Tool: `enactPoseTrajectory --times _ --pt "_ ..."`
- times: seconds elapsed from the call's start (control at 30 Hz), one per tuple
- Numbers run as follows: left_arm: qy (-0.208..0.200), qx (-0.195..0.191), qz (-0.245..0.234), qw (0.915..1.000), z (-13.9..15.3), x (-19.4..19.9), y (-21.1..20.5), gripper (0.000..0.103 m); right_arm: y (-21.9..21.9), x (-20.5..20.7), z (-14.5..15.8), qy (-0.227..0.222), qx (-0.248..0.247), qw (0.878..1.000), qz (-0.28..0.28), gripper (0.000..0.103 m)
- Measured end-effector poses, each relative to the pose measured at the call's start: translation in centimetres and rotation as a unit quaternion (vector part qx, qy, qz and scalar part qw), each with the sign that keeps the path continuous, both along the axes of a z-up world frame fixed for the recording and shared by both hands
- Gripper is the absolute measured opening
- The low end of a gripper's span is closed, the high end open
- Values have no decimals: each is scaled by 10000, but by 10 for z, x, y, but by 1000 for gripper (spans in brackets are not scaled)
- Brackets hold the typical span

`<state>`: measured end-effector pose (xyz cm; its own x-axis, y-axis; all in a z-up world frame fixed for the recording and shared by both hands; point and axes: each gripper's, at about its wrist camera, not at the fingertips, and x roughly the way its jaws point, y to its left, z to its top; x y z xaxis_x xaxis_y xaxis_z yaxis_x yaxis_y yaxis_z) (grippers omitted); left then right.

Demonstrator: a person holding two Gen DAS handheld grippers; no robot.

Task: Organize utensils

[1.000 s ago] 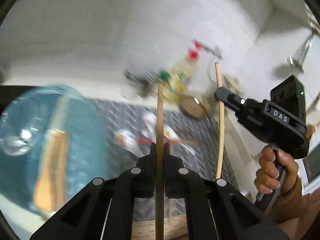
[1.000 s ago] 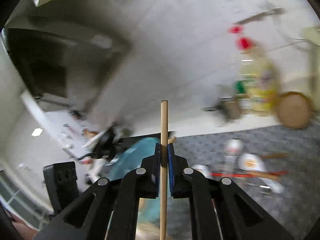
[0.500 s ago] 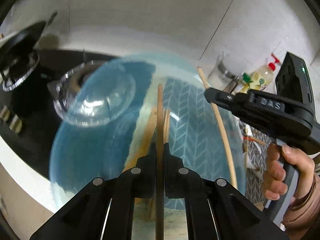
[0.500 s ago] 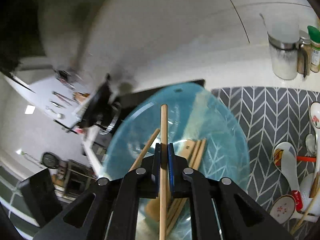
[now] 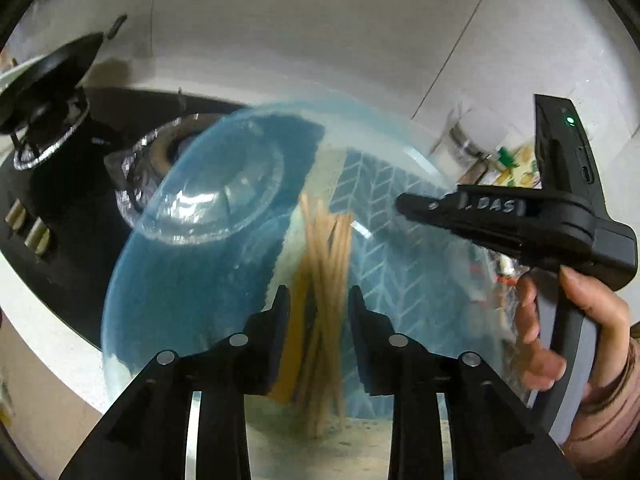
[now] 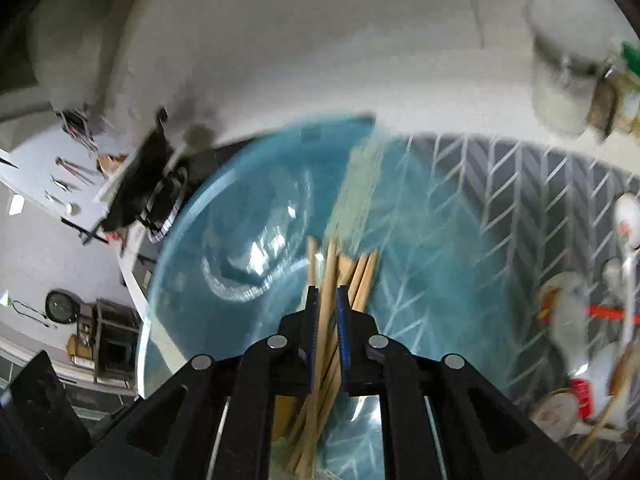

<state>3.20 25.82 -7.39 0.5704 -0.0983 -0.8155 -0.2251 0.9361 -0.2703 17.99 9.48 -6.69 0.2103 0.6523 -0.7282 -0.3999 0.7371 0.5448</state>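
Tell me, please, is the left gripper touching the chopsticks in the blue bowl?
Apart. The left wrist view shows the left gripper just opened, pads clear of the chopsticks lying in the bowl.

Home kitchen: gas stove [image 5: 44,128], tiled wall [image 5: 320,24], oil bottles [image 6: 624,84].

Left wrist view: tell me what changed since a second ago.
The left tongs have just been opening and let their chopstick go; it now lies among the chopsticks in the blue glass bowl. Both tongs swung from the patterned mat to over the bowl. The right tongs remain shut on theirs.
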Motion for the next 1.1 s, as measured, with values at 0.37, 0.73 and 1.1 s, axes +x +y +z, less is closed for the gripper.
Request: enactPoseTrajectory --times 0.37,0.73,1.1 --pt "-979 37 -1621 9819 70 3 -141 62 -228 -21 117 -2505 677 9599 -1064 69" --pt "684 367 -2289 9704 -80 31 -249 62 -304 -32 -49 -1267 -605 9855 -951 42" --pt "797 892 -2008 9723 -107 35 -265 13 -258 14 -72 -1835 -1204 9717 875 35"
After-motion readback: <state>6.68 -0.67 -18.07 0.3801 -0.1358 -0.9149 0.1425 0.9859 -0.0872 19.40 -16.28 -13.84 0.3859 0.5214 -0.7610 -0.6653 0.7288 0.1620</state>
